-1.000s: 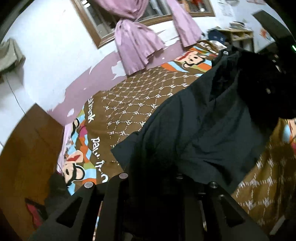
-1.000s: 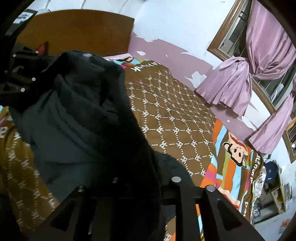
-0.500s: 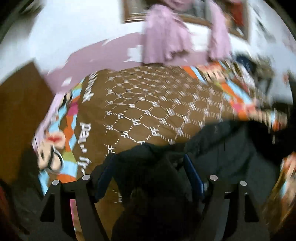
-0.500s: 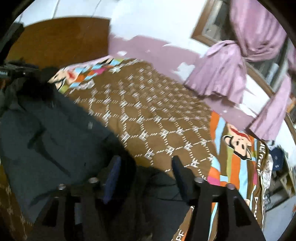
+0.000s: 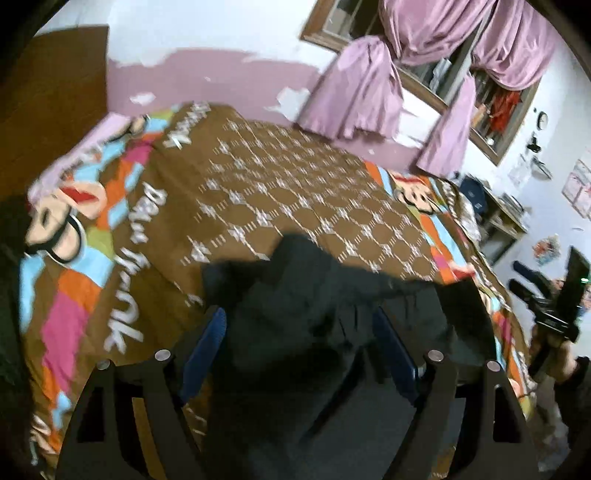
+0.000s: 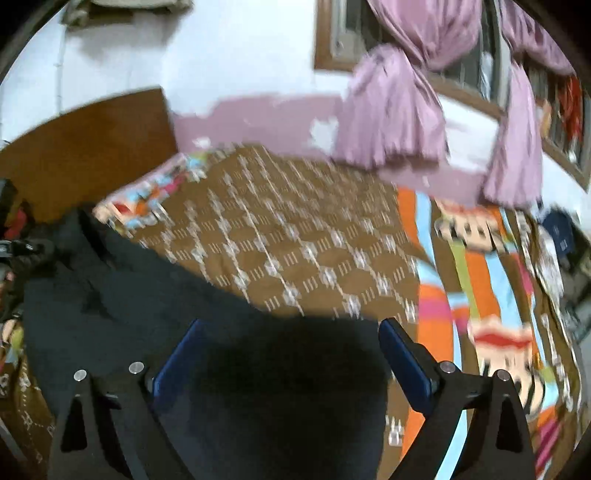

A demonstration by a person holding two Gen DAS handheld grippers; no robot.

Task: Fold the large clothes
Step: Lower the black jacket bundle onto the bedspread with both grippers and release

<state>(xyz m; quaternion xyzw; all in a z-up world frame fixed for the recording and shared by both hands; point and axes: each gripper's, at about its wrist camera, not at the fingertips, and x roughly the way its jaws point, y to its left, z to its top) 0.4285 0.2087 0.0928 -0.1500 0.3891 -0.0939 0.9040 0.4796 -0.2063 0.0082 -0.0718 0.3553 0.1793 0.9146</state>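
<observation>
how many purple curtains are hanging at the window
2. One bunched curtain hangs at the window's left side, a narrower curtain to its right, with purple drape swagged across the top. More may be out of view.

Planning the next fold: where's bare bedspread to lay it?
Free: brown patterned middle of the bedspread, between the dark garment and the curtained wall, and the striped end. Crowded: near edge, under the garment.

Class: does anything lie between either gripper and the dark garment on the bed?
Nothing visible does. The garment lies directly under the open left gripper and right gripper; their jaws have just been opening.
</observation>
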